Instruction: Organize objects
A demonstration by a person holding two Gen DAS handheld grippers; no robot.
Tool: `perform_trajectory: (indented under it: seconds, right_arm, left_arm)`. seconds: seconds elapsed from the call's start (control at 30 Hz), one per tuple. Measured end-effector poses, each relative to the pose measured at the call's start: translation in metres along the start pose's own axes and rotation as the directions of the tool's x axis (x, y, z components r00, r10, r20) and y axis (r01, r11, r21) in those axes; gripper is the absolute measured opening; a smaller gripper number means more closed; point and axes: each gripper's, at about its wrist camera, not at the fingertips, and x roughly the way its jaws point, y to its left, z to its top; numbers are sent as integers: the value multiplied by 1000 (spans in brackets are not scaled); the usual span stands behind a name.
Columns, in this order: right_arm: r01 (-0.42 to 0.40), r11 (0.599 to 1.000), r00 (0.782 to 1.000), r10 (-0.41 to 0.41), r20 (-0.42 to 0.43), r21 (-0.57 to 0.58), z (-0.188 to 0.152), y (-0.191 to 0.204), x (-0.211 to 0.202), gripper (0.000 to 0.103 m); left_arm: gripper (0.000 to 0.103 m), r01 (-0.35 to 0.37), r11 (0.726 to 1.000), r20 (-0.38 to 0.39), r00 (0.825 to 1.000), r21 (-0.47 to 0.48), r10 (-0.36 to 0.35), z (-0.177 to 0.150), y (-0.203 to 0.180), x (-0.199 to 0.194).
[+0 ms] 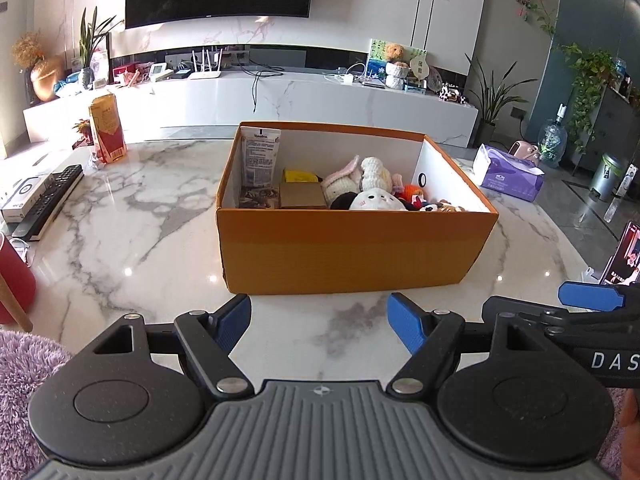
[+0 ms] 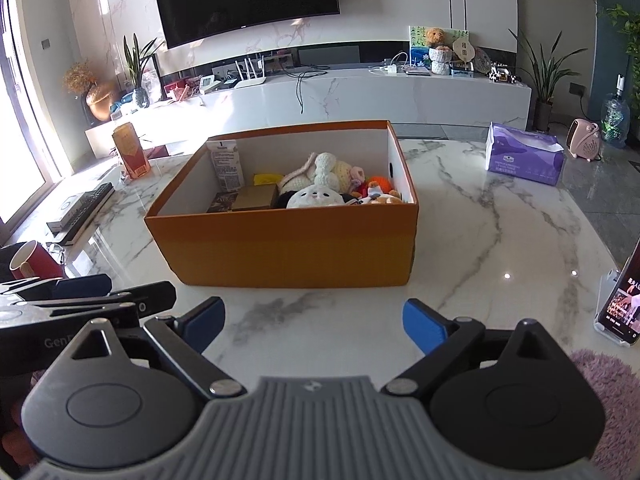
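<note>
— While both tools hang low over the near edge of the marble table [image 1: 132,240], what do you see on the left?

— Along the left edge, a black remote [image 1: 56,196] lies beside a white device, with a red mug [image 2: 34,262] nearer us. Toward the far left corner stands a yellow-and-red carton [image 1: 107,128], upright.

— And the left gripper [image 1: 319,320]?

— Its blue pads are spread wide, nothing between them, bare marble beneath.

— Middle of the table?

— The orange box [image 1: 344,252], lid off. Against its left inner wall a white tube [image 1: 261,156] stands upright; beside that sits a small brown carton [image 1: 303,195] with something yellow behind it. Crocheted plush toys [image 1: 372,190] fill the right half, piled together.

— The right gripper [image 2: 314,322]?

— Open as well, fingers apart and empty, short of the box's front wall, not touching it.

— Further right?

— A purple tissue pack [image 2: 524,158] near the far right edge, well apart from the box. A phone on a stand [image 2: 620,300] at the near right edge, screen lit.
</note>
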Motion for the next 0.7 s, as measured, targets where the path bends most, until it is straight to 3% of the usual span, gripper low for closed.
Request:
perform_trajectory:
  seconds: [0.7]
  right_arm:
    - [3,1000,999,-3,-44,-2,-4,-1,12,96]
  left_arm:
    - [88,-5,1000,-14,1000,20,5,2,1,5]
